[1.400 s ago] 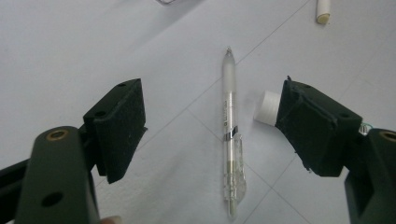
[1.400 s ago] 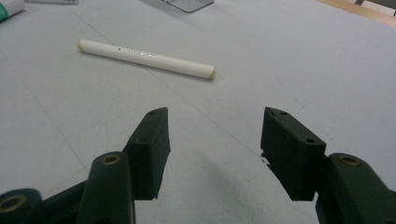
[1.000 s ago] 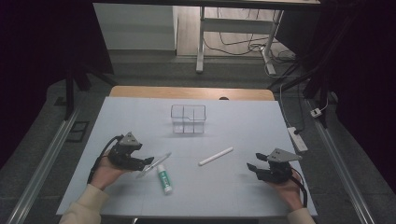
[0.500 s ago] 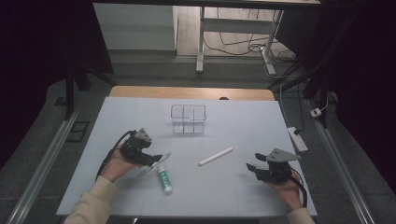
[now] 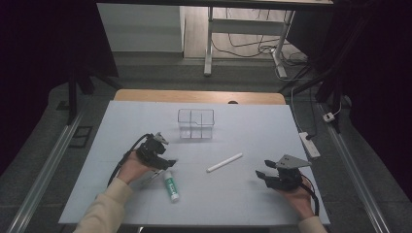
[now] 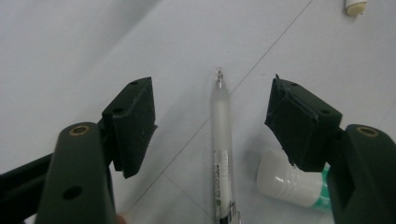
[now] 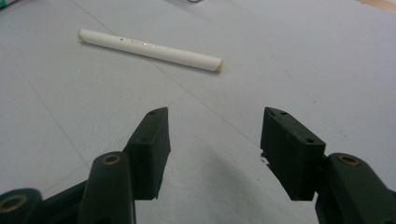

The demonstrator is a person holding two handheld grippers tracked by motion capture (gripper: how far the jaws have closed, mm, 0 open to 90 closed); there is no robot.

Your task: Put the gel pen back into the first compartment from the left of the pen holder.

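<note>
Frosted pen (image 6: 221, 140) lies between our left gripper's (image 6: 212, 123) spread jaws, flat on the table (image 5: 252, 194).
We judge the risk is the tube (image 6: 289, 182), just right of the pen under the right jaw: closing could snag it and skew the grip. Our right gripper (image 7: 214, 154) is spread too, the white stick (image 7: 149, 49) well ahead.

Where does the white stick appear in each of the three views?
High view: the white stick lies near the centre of the table, slanted.
Left gripper view: one cream-tipped end shows at the top right corner.
Right gripper view: its whole length lies across the upper left.
Shared landmark: the thin line on the table sheet runs by it.
</note>
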